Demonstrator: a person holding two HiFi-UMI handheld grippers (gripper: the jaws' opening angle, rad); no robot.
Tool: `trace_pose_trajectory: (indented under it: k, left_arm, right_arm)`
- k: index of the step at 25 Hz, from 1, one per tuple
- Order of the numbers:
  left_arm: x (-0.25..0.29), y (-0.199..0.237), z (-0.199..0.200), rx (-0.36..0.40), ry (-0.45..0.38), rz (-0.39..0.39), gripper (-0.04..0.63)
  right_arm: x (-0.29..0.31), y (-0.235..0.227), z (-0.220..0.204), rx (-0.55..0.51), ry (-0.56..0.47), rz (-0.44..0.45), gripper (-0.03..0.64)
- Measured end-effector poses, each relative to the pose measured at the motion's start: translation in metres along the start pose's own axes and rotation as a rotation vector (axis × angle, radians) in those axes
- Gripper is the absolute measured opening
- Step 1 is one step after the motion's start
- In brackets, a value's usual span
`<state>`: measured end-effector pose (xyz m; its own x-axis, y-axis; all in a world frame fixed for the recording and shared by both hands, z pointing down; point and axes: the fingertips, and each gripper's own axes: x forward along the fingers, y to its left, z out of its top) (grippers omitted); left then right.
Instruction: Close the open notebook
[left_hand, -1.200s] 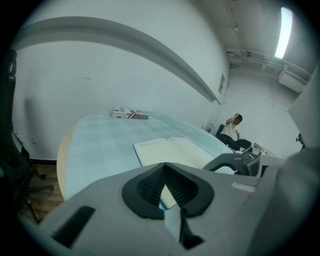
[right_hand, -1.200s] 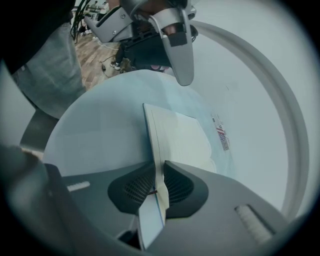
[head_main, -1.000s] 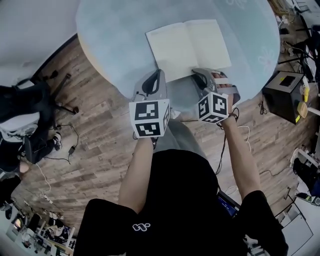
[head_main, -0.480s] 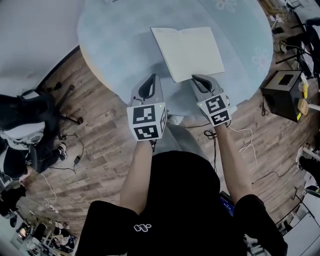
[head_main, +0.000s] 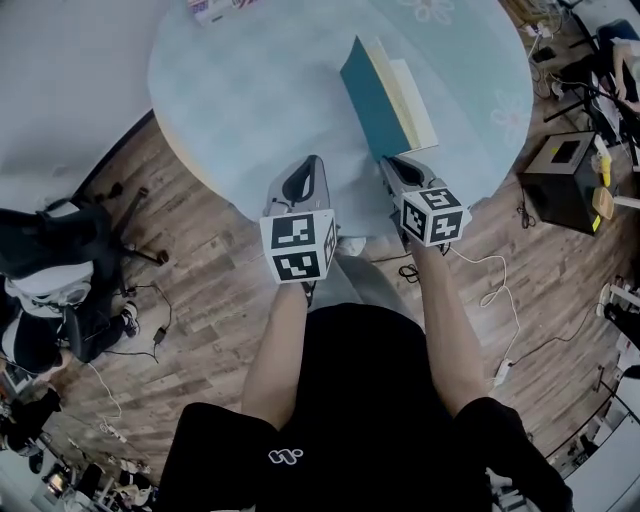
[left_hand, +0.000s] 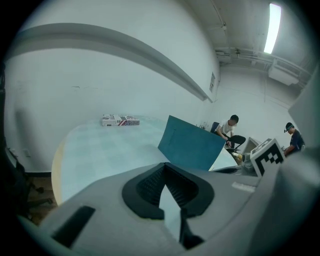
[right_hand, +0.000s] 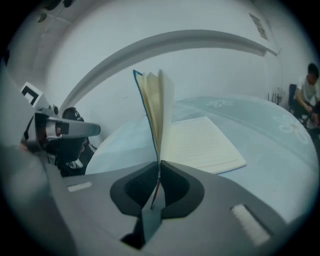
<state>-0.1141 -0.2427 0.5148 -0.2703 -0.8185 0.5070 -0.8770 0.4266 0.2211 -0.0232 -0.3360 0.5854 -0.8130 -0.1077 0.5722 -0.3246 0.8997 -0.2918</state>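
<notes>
Two halves of the notebook (head_main: 385, 95) are recorded on the desk (head_main: 250, 90): the right half lies flat, and the left half is held upright with its teal cover outward. Its near edge is gripped by the right gripper (head_main: 393, 162), whose jaws are closing on it. The spine runs straight away from those jaws, and the flat half lies to their right. The left gripper (head_main: 312, 165), left of the notebook, is clenched on nothing. No writing is legible; lettering on a box (left_hand: 120, 120) beyond the notebook is too small.
</notes>
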Motion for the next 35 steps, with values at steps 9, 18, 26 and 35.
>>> trace_pose_trajectory:
  k: [9,18,26,35]
  left_arm:
    - [0.018,-0.027,0.003,0.011,0.0,-0.065,0.003]
    - [0.028,-0.073,0.061,0.081,-0.099,-0.156,0.003]
    - [0.011,-0.147,0.134,0.169,-0.238,-0.268,0.003]
    - [-0.017,-0.228,0.194,0.253,-0.382,-0.408,0.003]
  right_arm:
    - [-0.011,-0.027,-0.003,0.241,-0.012,-0.123,0.075]
    - [-0.105,-0.073,0.068,0.155,-0.28,-0.282,0.106]
    - [-0.207,-0.075,0.144,0.084,-0.591,-0.276,0.011]
    - [-0.303,-0.076,0.195,-0.009,-0.786,-0.336,0.01]
